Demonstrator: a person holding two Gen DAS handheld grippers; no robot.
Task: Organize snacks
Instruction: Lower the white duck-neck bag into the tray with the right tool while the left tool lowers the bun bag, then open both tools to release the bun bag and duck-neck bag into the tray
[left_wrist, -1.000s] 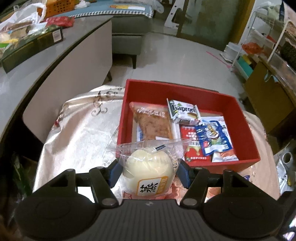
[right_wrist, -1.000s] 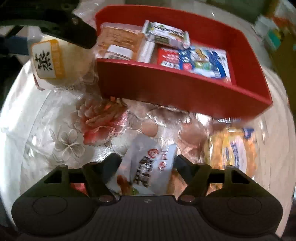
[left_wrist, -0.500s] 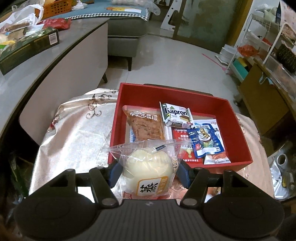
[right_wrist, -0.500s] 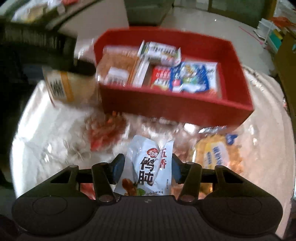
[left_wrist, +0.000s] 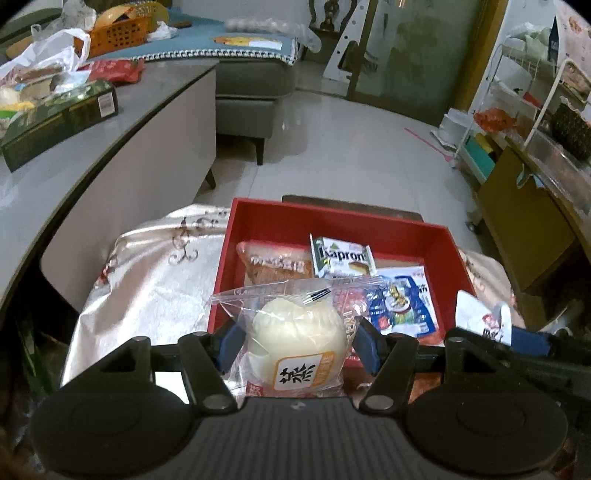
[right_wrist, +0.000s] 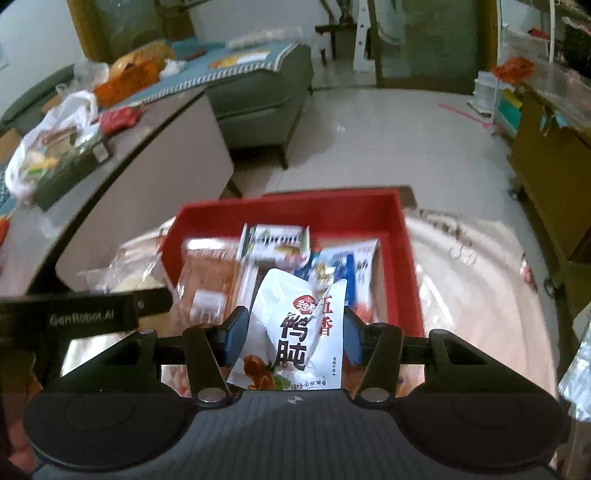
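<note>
Left gripper (left_wrist: 295, 341) clamps a clear-bagged round white bun (left_wrist: 295, 338) at the red rectangular tray's (left_wrist: 458, 258) seven o'clock edge. Right gripper (right_wrist: 291, 332) pinches a white foil snack pouch (right_wrist: 295, 332) over its six o'clock wall; crowded tools could collide, spilling packets.

The left claw (left_wrist: 297, 341) is matte black plastic: a ribbed grey-black housing at the bottom edge, two round domed discs at its sides, and angled linkage arms with silver screw heads that carry blue fingertips (left_wrist: 229, 341). The right claw (right_wrist: 293, 332) is built alike, with the same ribbed housing, discs, silver screws and blue fingertips (right_wrist: 236, 334). In the right wrist view, the left claw's black side bar bears pale "GenRobot.AI" lettering.
</note>
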